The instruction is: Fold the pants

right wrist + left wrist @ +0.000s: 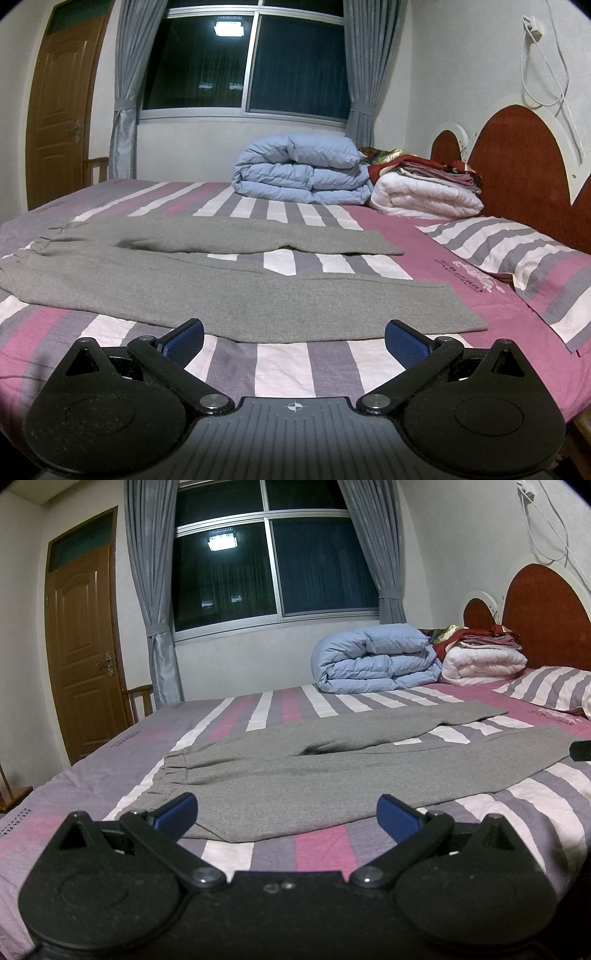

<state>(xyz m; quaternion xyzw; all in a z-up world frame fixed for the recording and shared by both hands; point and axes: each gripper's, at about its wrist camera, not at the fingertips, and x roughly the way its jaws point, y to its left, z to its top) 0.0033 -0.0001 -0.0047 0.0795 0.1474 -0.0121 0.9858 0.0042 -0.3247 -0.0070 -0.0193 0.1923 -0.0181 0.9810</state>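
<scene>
Grey pants [295, 771] lie flat and unfolded on the striped bed, waistband to the left, two legs spread apart toward the right. They also show in the right wrist view [184, 280], where the near leg's cuff ends just beyond the fingers. My left gripper [288, 812] is open and empty, just above the pants' near edge by the waistband. My right gripper [295, 338] is open and empty, at the near edge of the near leg close to the cuff. A dark tip of the right gripper [580, 750] shows at the left wrist view's right edge.
A folded light-blue duvet [299, 170] and a white quilt with stacked clothes [424, 195] sit at the far side of the bed. A striped pillow [517, 254] lies right, by the red headboard [517, 158]. A door [81, 646] and a wooden chair [140, 701] stand left.
</scene>
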